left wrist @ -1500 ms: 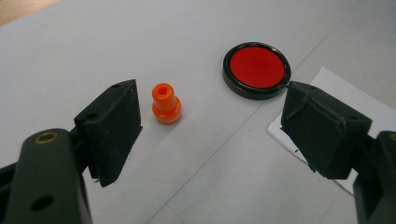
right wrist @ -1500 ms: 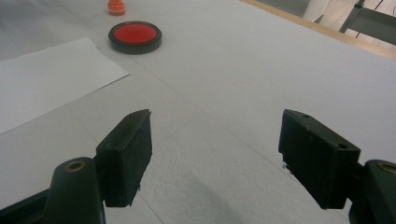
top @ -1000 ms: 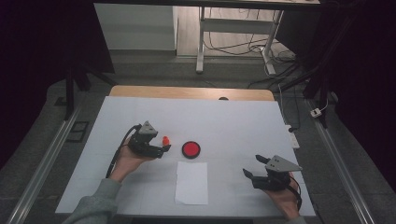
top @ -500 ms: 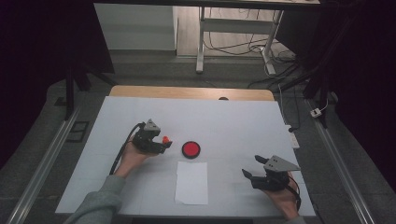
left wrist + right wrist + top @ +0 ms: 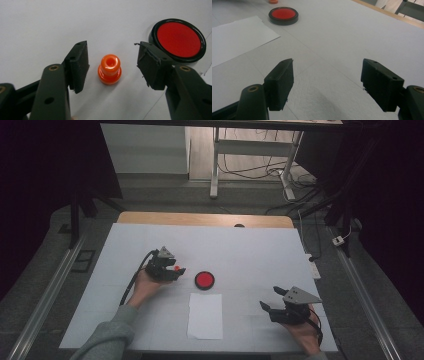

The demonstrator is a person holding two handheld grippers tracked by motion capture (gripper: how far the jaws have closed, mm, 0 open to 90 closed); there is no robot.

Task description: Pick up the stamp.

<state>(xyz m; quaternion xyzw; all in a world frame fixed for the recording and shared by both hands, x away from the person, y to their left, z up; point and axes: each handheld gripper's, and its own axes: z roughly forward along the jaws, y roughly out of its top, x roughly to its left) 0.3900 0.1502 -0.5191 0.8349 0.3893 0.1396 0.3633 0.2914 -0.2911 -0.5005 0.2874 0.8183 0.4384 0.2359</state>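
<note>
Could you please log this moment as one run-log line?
left gripper: closing around orange stamp, fingers not touching | right gripper: open, idle | red ink pad, paper sheet: untouched

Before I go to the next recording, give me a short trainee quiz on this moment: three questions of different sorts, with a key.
1. True or false: the left gripper already presses its pads on the orange stamp.
2. Multiple choice: what lies nearest the stamp on the table? A) the sheet of paper B) the red ink pad C) the right gripper
3. In a few words: what do the right gripper's jaws have between them?

Key
1. False. The stamp stands upright between the jaws with a gap on each side; the jaws have just been closing.
2. B.
3. Nothing but bare table; the jaws stand open.
</note>
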